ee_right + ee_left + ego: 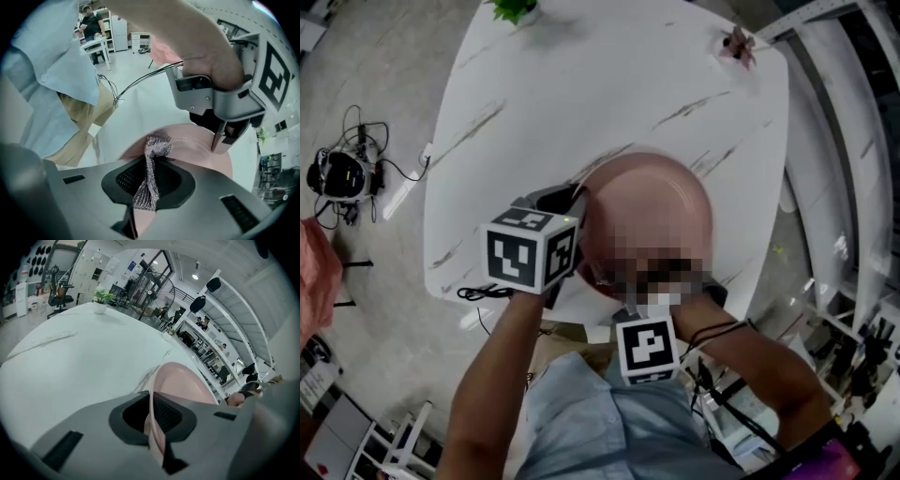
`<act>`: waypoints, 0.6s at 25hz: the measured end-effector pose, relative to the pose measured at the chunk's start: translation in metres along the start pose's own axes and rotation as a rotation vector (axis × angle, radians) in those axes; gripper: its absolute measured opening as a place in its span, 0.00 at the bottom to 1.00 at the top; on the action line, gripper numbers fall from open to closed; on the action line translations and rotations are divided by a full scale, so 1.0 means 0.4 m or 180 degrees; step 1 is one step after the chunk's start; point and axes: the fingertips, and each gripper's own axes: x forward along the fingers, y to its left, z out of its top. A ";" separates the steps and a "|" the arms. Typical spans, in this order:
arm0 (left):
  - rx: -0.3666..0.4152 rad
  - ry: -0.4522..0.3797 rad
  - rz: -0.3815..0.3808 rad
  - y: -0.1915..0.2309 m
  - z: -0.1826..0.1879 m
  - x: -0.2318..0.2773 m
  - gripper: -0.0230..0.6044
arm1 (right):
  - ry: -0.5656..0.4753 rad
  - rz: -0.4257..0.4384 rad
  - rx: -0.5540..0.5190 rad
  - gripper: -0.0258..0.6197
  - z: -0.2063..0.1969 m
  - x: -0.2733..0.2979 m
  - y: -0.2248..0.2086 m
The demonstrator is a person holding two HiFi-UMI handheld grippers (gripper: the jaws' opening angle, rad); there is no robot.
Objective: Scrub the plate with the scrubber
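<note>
A round pink plate (649,211) lies on the white marble table (581,84), near its front edge. My left gripper (574,234) is shut on the plate's left rim; in the left gripper view the thin rim (152,425) runs between the jaws of the left gripper (152,416), with the plate (180,383) stretching beyond. My right gripper (149,176) is shut on a silver mesh scrubber (151,164), whose bunched top touches the plate (197,145). In the head view a mosaic patch hides the right gripper's jaws and the scrubber; only its marker cube (647,349) shows.
A small potted plant (514,7) stands at the table's far edge, and a dried flower piece (737,42) at the far right corner. Cables and a device (342,173) lie on the floor to the left. Shelving (853,347) crowds the right side.
</note>
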 end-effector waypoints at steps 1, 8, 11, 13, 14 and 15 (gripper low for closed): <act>0.0000 -0.0006 0.0006 0.001 0.000 -0.001 0.07 | 0.0020 0.0128 0.0023 0.15 -0.011 -0.003 0.017; 0.0013 -0.0029 0.0039 0.001 0.001 0.002 0.07 | 0.0238 0.0549 0.0388 0.15 -0.110 -0.028 0.089; 0.0053 -0.0030 0.0053 0.001 0.001 0.002 0.07 | 0.0409 0.0557 0.0604 0.15 -0.154 -0.033 0.091; 0.0083 -0.0019 0.0060 0.000 0.001 0.001 0.07 | 0.0529 0.0515 0.0745 0.15 -0.178 -0.035 0.085; 0.0091 -0.0012 0.0058 0.000 0.000 0.000 0.07 | 0.0599 0.0481 0.0819 0.15 -0.192 -0.037 0.080; 0.0093 -0.0006 0.0053 -0.001 -0.002 -0.002 0.07 | 0.0678 0.0439 0.0903 0.15 -0.208 -0.038 0.074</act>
